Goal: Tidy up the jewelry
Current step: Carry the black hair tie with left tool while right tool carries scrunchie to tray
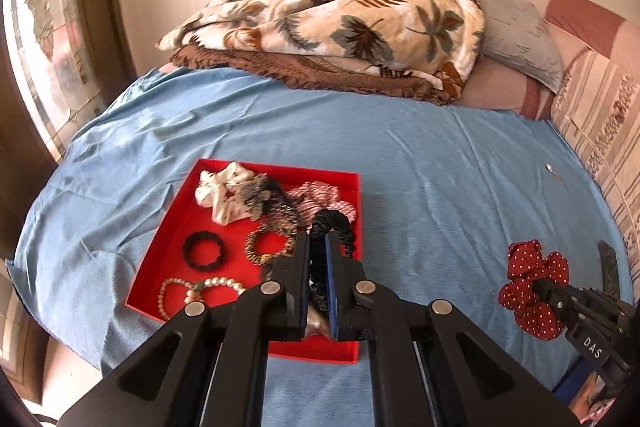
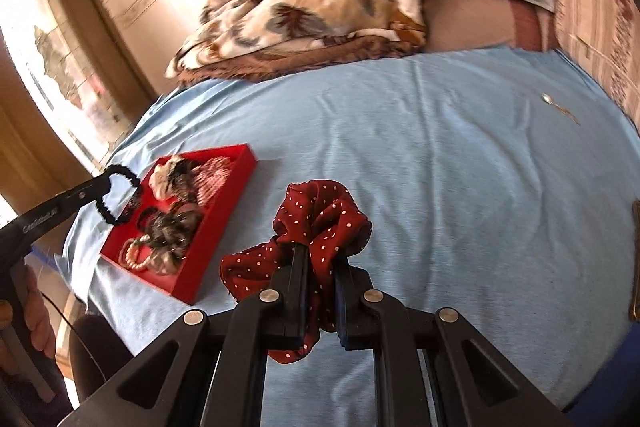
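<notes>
The left gripper has its jaws pinched narrow on a black scrunchie, whose loop stands up past the fingertips over the right rim of the red tray. In the right wrist view the same gripper enters from 9 o'clock with the loop dangling off its tip above the tray's near-left edge.

The right gripper is clamped on a red polka-dot scrunchie, the cloth bunched above and below the jaws and lifted clear of the blue sheet. From the left wrist view it sits at 4 o'clock, well apart from the tray.

Inside the tray lie a white scrunchie, a pink striped scrunchie, a dark patterned one between them, a black hair band, a brown patterned band and a pearl bracelet along the near edge. The tray's left half has bare floor.

The sheet between tray and right gripper is open and only wrinkled. A leaf-print blanket and a grey pillow fill 12 to 1 o'clock; a small silvery item lies near the bed's right edge at 3 o'clock.
</notes>
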Motion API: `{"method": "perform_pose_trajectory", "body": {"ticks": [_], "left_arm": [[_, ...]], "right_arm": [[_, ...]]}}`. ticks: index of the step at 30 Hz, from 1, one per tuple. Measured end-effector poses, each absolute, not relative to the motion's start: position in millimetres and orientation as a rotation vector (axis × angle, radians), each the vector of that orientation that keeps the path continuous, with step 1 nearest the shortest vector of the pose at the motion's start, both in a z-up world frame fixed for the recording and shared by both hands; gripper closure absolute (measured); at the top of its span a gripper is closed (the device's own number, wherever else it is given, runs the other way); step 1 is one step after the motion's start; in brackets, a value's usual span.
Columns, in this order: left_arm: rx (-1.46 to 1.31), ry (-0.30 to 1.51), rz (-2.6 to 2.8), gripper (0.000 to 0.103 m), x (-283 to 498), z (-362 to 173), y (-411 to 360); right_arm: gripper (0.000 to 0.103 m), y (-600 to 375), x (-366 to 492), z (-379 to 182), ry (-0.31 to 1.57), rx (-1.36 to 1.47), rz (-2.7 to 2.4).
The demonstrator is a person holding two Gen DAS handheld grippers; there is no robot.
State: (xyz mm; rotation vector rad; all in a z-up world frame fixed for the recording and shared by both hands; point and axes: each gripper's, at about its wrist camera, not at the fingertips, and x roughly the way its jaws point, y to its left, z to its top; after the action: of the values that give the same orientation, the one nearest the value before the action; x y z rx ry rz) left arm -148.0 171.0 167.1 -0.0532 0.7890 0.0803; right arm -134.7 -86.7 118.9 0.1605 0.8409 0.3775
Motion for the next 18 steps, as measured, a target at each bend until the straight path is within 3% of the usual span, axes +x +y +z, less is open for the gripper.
{"method": "perform_pose_trajectory", "body": {"ticks": [18], "left_arm": [[-0.227, 0.812, 0.201, 0.096, -159.1, 147.8, 278.6]], "right_arm": [[0.091, 4.3, -129.5, 137.5, 0.854, -0.003, 0.504]]}}
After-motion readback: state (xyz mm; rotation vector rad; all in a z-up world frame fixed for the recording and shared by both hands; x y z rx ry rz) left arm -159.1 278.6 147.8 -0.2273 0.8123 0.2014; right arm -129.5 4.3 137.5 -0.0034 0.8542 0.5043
